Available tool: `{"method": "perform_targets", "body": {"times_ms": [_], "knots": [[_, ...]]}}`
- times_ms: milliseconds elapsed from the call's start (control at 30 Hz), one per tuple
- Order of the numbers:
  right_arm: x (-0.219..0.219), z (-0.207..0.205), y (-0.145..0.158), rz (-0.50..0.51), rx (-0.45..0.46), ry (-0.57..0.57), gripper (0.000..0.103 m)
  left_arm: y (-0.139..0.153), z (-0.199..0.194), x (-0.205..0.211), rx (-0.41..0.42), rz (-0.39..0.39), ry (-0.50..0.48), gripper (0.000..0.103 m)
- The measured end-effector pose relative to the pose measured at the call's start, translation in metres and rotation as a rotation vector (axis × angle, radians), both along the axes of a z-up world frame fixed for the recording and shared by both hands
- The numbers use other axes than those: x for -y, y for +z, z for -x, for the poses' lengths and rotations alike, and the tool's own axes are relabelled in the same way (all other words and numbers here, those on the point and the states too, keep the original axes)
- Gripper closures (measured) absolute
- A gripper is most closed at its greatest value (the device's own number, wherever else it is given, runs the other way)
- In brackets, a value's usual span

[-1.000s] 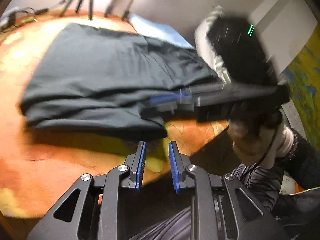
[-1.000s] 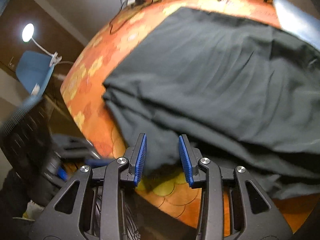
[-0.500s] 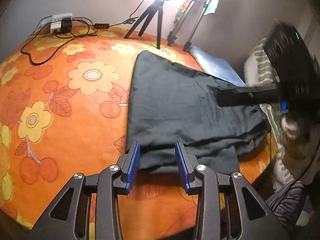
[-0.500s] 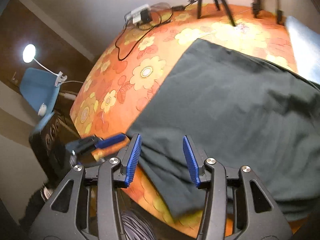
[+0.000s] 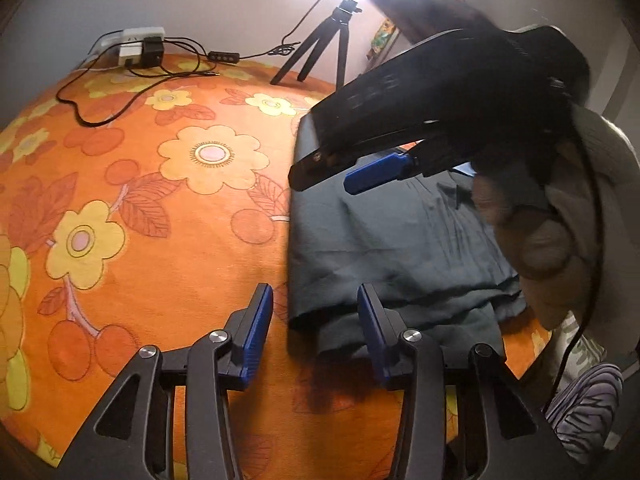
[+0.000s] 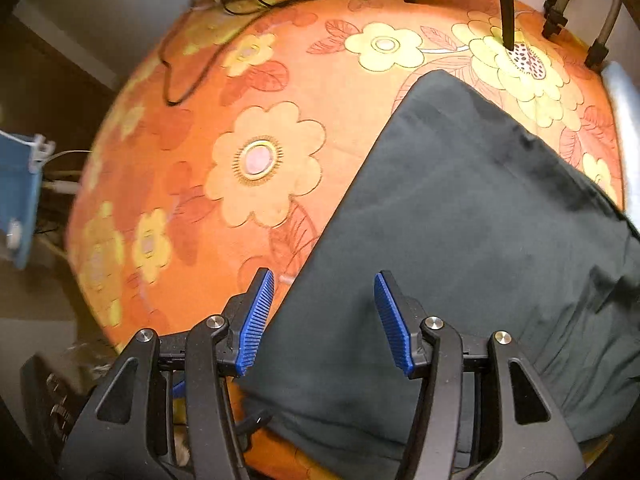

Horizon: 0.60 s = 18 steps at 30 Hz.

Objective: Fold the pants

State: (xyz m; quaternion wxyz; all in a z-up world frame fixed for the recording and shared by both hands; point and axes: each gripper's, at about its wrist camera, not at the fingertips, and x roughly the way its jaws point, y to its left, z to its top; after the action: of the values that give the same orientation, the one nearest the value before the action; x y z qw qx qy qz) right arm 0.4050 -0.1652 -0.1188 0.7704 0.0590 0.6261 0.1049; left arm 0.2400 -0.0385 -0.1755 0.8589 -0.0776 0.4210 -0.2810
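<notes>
While pants (image 5: 384,256) lie folded, both hand-held grippers gape; nothing gripped.

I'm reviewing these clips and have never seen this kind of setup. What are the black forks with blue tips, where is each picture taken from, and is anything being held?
No robot here: a person holds a hand-operated two-finger gripper in each hand, with a fisheye camera on each looking forward along its fingers. In the left wrist view, the left gripper is open at the near corner of the dark pants, which lie folded on an orange flowered bedspread. The black object crossing that view is the right gripper, in the person's hand. In the right wrist view, the same right gripper is open above the pants' edge. Neither grips anything. A tripod and a power strip stand at the back.
</notes>
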Motion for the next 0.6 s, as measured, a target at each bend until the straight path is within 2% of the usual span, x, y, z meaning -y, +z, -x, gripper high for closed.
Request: {"method": "perform_targets", "body": {"times_ms": [167,267,333,467,500,533,600], "knots": [[-0.018,-0.008,-0.007,0.114,-0.015,0.018,0.048,-0.001,-0.004,0.000,-0.011,0.015,-0.005,0.061],[-0.022,-0.009,-0.013,0.152,-0.040,0.031,0.053,-0.002,-0.006,0.005,-0.012,0.018,-0.018,0.059],[-0.021,-0.009,-0.016,0.163,-0.051,0.025,0.062,-0.003,-0.007,0.008,-0.010,0.019,-0.021,0.055],[-0.016,-0.006,-0.020,0.167,-0.041,0.021,0.074,-0.005,-0.009,0.011,-0.021,0.013,-0.011,0.054],[-0.014,-0.005,-0.019,0.154,-0.037,0.018,0.089,-0.005,-0.010,0.012,-0.023,0.008,-0.012,0.054],[-0.011,-0.004,-0.019,0.137,-0.041,0.012,0.093,-0.005,-0.010,0.013,-0.024,0.008,-0.014,0.054],[-0.001,-0.002,-0.015,0.081,-0.038,-0.010,0.094,-0.006,-0.012,0.014,-0.034,0.018,-0.009,0.054]]}}
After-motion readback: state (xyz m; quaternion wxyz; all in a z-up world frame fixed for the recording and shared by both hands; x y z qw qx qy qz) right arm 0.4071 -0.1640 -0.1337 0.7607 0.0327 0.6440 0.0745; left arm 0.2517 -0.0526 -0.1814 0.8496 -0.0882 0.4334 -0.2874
